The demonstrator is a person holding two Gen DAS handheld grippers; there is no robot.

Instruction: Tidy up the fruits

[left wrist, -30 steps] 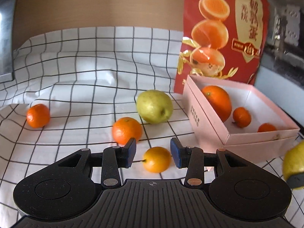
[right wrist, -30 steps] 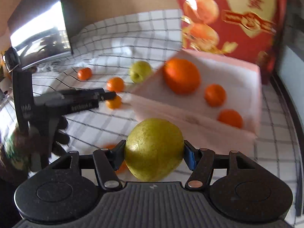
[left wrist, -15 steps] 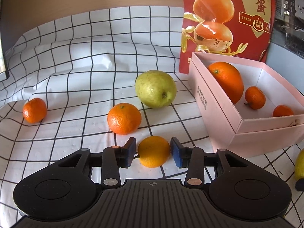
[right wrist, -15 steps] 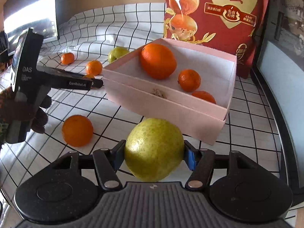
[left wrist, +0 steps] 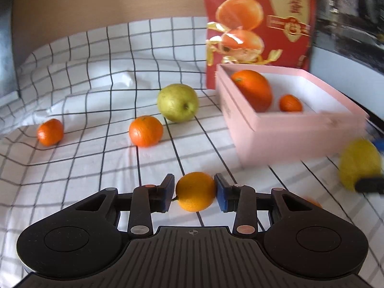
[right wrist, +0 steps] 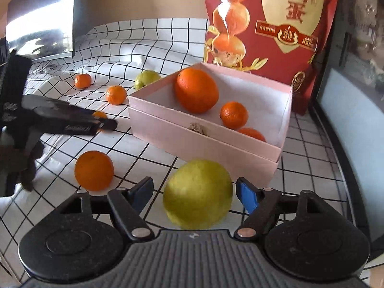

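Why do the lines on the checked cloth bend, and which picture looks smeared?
The left wrist view is the smeared one: the pink box and the yellow pear at its right edge are blurred. The right wrist view is sharper, with glare on the red bag. Both views bend the checked cloth: wide-angle lens distortion, plus real folds.

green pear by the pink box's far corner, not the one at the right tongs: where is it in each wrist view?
Left wrist: the green pear sits centre, upper middle, on the checked cloth, left of the pink box.
Right wrist: the same pear is small, left of centre in the upper half, half hidden behind the box's far-left corner.
Shared landmark: the big orange in the box's far-left corner.
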